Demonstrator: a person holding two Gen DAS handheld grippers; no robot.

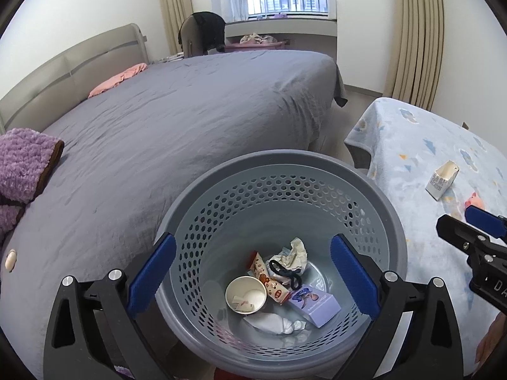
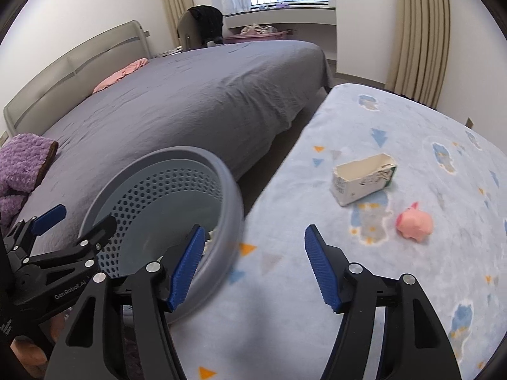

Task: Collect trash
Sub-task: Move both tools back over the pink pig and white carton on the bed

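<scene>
Directly below left gripper [image 1: 253, 269], jaws wide and empty, grey perforated bin [image 1: 393, 221] holding paper cup [image 1: 245, 294] and wrappers, right gripper [image 2: 253, 269] parted, empty, over blue blanket [image 2: 412, 300] beside bin rim, torn carton [image 2: 361, 179] and pink pig toy [image 2: 415, 220] ahead, clear room around both, grey bed [image 1: 190, 126] beyond, bin contents hidden in right view.

The left claw [image 1: 253, 272] is showing black angular arms, each carrying round silver screw heads and ending in a long blue pad. The right claw [image 2: 253, 267] is wearing the same black frame, and its blue pads [image 2: 320, 269] are showing fine ribbing along their inner faces. White lettering reading GenRobot.AI is running along one black arm at the near left.
</scene>
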